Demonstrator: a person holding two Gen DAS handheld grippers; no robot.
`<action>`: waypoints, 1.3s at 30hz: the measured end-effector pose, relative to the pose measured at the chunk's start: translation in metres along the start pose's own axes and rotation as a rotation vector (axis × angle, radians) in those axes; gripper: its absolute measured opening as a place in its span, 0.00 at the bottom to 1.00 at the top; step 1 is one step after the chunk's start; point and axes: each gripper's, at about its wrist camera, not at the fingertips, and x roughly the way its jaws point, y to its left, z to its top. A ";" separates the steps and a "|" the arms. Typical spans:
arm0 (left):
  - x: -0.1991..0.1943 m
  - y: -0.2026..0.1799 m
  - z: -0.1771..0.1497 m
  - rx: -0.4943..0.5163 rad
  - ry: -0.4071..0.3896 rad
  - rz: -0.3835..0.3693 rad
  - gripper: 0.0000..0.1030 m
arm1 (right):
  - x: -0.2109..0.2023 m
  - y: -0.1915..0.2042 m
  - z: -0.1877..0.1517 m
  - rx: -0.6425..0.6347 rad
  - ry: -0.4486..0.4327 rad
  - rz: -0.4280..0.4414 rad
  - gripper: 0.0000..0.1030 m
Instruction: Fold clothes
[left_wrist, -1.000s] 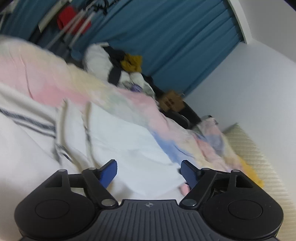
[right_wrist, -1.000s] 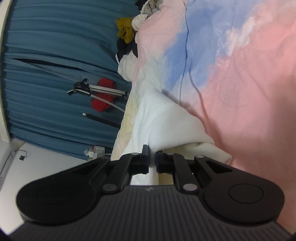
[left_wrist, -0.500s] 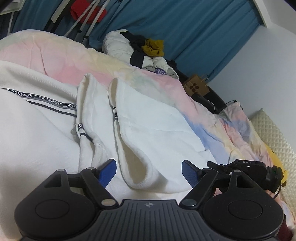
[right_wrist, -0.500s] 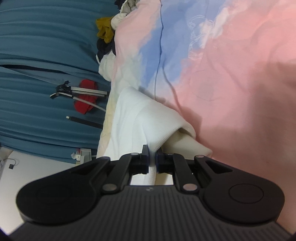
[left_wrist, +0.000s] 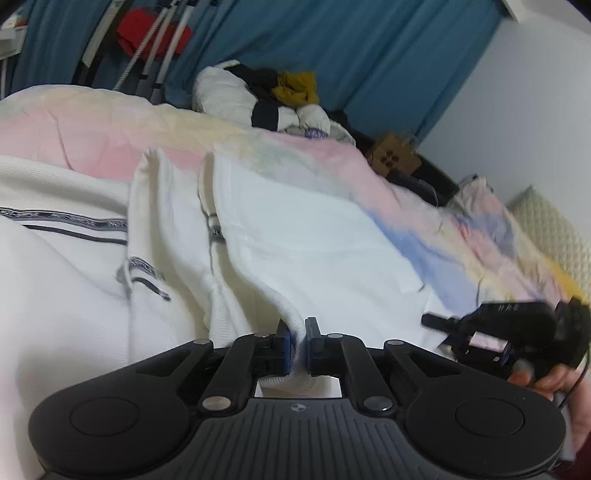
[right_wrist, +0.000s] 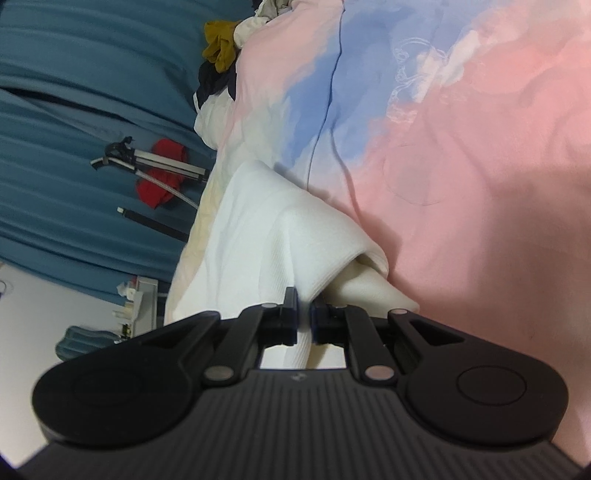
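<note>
**Both grippers clamped on white garment, bed surface**

Garment: white ribbed-knit garment (left_wrist: 303, 258), thick rolled hem, dark-and-grey printed tape trim (left_wrist: 62, 221) running across its left part in the left wrist view. Crumpled, several deep folds, not flat. In the right wrist view it shows as a white folded flap (right_wrist: 266, 236) with a cream inner layer under it.

Jaws: left gripper (left_wrist: 297, 345) jaws nearly together, blue pads pinching the rolled hem edge; fabric bulges out behind the pads. Right gripper (right_wrist: 304, 321) jaws likewise nearly closed, a fold of the same white knit pinched between them. In the left view the right gripper (left_wrist: 517, 332) sits right of the garment, blurred, with a hand (left_wrist: 546, 380) on it.

Surface: garment lies on a pastel quilt (right_wrist: 461, 166), pink, blue and pale yellow patches, which runs beyond and right of the garment.

Room: behind the quilt, a clothes pile (left_wrist: 266, 99) (white, black, mustard), blue curtain (left_wrist: 332, 37), a metal rack (right_wrist: 162, 162) with something red on it, a cardboard box (left_wrist: 395, 157), white wall right.
</note>
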 end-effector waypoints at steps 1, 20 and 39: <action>-0.010 -0.001 0.003 -0.015 -0.029 -0.009 0.07 | -0.001 0.004 -0.001 -0.024 0.003 0.015 0.09; -0.015 0.017 -0.014 -0.023 0.074 0.141 0.08 | -0.008 0.046 -0.033 -0.375 0.140 -0.094 0.13; -0.024 0.009 -0.017 -0.013 0.048 0.144 0.16 | 0.027 0.088 -0.090 -0.823 0.078 -0.103 0.12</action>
